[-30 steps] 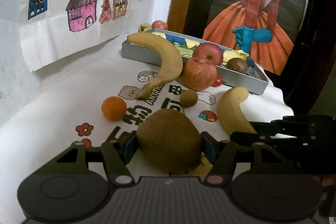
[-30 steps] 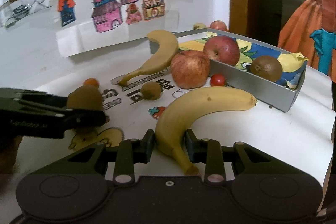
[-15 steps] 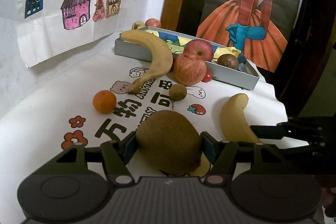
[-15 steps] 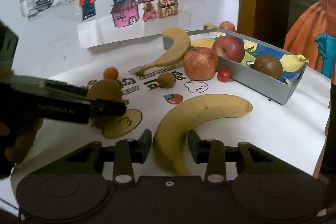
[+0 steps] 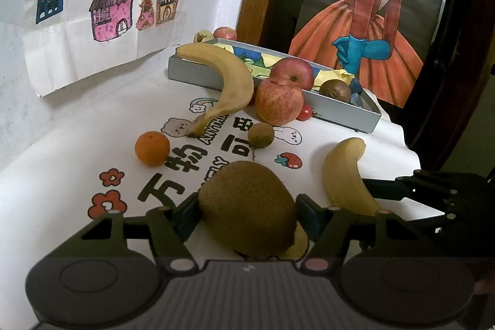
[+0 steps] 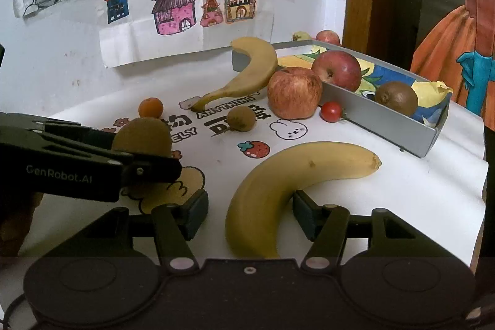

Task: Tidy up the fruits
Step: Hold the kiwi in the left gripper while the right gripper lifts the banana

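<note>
My left gripper (image 5: 247, 215) is shut on a large brown kiwi (image 5: 247, 206), which the right wrist view shows held just above the printed tablecloth (image 6: 142, 138). My right gripper (image 6: 249, 212) stands open around the near end of a yellow banana (image 6: 278, 184) lying on the cloth, with a gap at the left pad. The grey tray (image 5: 340, 113) at the back holds a red apple (image 5: 292, 73) and a kiwi (image 5: 335, 90).
Against the tray's front wall rest another apple (image 5: 278, 105), a cherry tomato (image 5: 304, 113) and a second banana (image 5: 229, 82) leaning on its corner. A small kiwi (image 5: 261, 135) and an orange (image 5: 152, 148) lie mid-cloth. The table edge runs close on the right.
My right gripper's fingers have spread apart from the banana they were squeezing. The left gripper keeps its hold on the kiwi and has tilted slightly toward the tray.
</note>
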Tool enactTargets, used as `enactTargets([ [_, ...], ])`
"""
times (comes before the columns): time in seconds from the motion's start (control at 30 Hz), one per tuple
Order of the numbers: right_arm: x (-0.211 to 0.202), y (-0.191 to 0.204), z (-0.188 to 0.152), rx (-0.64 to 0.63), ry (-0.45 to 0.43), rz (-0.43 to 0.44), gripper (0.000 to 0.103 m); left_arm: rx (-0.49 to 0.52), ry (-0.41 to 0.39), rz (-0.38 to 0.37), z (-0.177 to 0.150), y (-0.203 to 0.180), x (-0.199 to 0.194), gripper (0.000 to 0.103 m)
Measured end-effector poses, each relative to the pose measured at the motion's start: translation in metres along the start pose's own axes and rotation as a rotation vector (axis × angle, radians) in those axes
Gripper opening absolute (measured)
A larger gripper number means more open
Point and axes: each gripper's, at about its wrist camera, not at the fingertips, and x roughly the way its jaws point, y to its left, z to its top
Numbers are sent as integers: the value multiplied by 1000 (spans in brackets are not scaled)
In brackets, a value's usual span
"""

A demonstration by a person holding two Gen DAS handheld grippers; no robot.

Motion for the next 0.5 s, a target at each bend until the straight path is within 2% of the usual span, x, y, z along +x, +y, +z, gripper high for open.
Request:
enactTargets([
  [0.03,0,0,0,2,-2,-5,57,1,-1,4,0,0,0,69],
  [0.07,0,-2,1,7,-5,-6,48,1,-1,5,0,0,0,68],
  [0.5,-6,-12,-2,62,-19,56,40,-13,-1,10,-1,-1,-2,68],
])
